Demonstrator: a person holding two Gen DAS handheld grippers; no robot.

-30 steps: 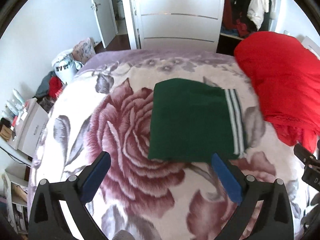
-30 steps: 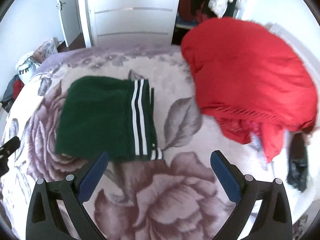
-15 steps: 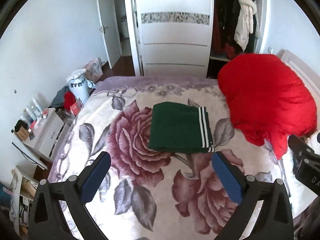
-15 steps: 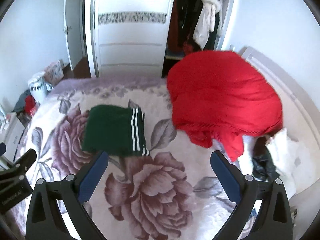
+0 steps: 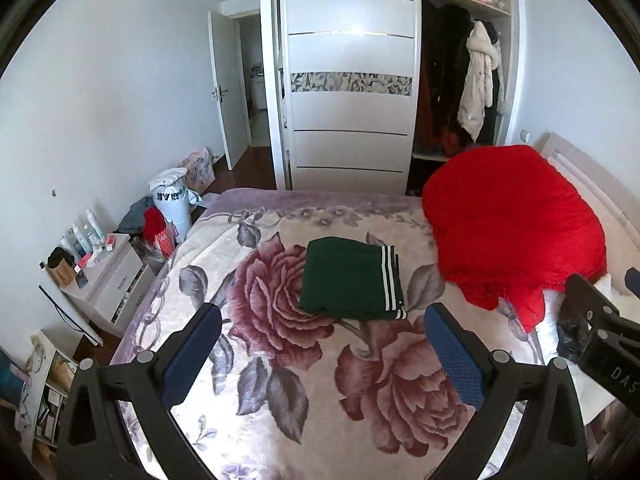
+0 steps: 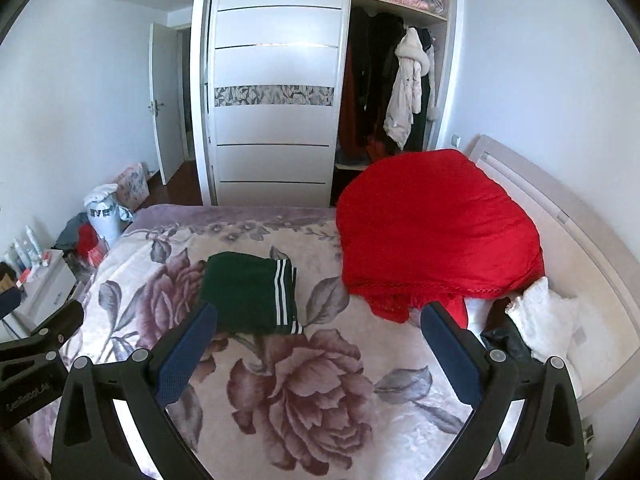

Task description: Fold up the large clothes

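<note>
Both hand-held grippers (image 5: 322, 338) (image 6: 318, 338) above folded garment (image 5: 350, 278).

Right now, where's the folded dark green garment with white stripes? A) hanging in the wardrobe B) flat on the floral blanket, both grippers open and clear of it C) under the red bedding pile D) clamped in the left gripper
B: the folded dark green garment with white stripes lies flat on the floral blanket, while the left gripper and right gripper are wide open and empty.

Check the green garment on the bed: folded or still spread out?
Folded. The green garment lies as a compact rectangle with stacked layers at its striped edge, on the floral blanket.
</note>
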